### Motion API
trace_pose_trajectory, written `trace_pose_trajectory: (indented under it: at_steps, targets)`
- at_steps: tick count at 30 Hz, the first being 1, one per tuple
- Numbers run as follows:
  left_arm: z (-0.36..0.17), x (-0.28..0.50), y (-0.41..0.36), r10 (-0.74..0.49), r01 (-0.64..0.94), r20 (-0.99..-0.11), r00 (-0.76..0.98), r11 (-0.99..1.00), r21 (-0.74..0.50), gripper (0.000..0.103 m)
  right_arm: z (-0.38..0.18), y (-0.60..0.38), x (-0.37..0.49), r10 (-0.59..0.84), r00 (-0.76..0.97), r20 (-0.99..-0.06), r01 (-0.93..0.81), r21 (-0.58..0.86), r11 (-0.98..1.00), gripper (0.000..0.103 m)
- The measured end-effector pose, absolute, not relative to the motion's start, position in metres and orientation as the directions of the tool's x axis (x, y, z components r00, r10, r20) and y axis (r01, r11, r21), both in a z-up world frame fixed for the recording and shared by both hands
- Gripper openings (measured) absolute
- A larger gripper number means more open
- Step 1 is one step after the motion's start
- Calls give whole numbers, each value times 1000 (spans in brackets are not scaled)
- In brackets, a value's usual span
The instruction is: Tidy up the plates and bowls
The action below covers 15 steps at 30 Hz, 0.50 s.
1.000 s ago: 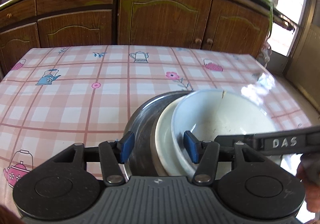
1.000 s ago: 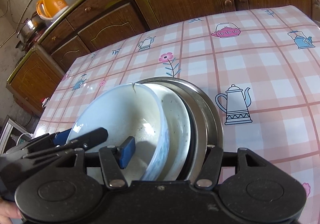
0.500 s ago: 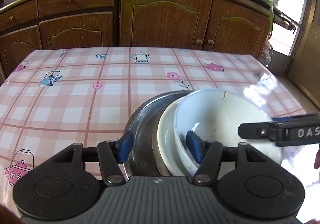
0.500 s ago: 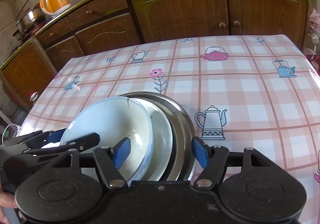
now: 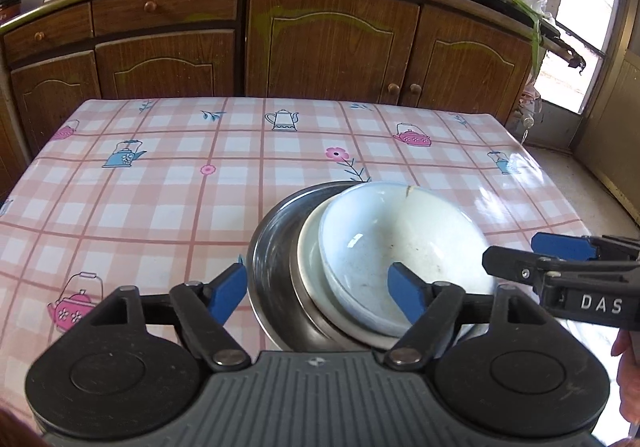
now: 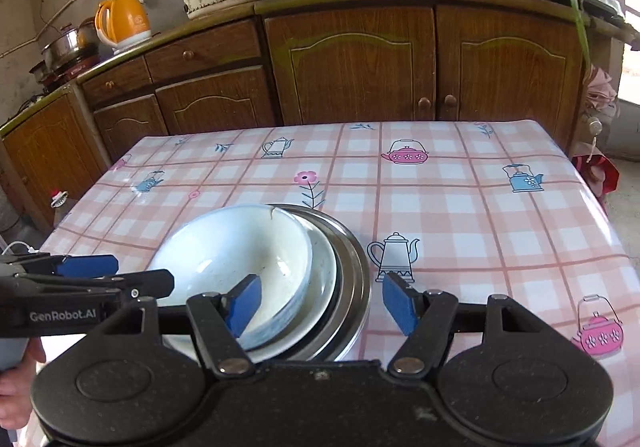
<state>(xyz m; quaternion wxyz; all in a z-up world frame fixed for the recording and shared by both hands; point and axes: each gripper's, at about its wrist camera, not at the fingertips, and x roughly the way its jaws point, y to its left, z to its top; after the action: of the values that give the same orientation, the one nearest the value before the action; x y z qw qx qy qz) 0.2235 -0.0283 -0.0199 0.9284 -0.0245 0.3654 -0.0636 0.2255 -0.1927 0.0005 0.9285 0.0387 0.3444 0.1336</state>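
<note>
I see the bowl (image 5: 400,247) nested in a plate (image 5: 310,259) inside a steel dish (image 5: 268,259), near the surface's (image 5: 160,207) front edge. My left tool (image 5: 318,293) is opening around the stack's rim, pads clear. My right tool (image 6: 320,301) stands spread, pinching nothing.

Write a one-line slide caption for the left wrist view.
Left tool, opening, hangs over a white bowl nested in a plate and steel basin on a checked tablecloth.
</note>
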Motion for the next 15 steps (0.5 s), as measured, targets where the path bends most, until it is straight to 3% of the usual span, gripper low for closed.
trace_pose_trajectory:
  at_steps: [5,12,15]
  targets:
    - [-13,199,-37,-129,99,-689,713,992,-83,89,2,-197,186,275,725,-631,-196,193,961,80]
    - [-6,164,-45,-139,99,-696,705,990,-97,91,5,-200,141,244,717,-653,-156,190,969,80]
    - [-2,153,-47,-136,89,-699,702,991,-104,99,10,-201,126,232,720,-654,-148,181,972,80]
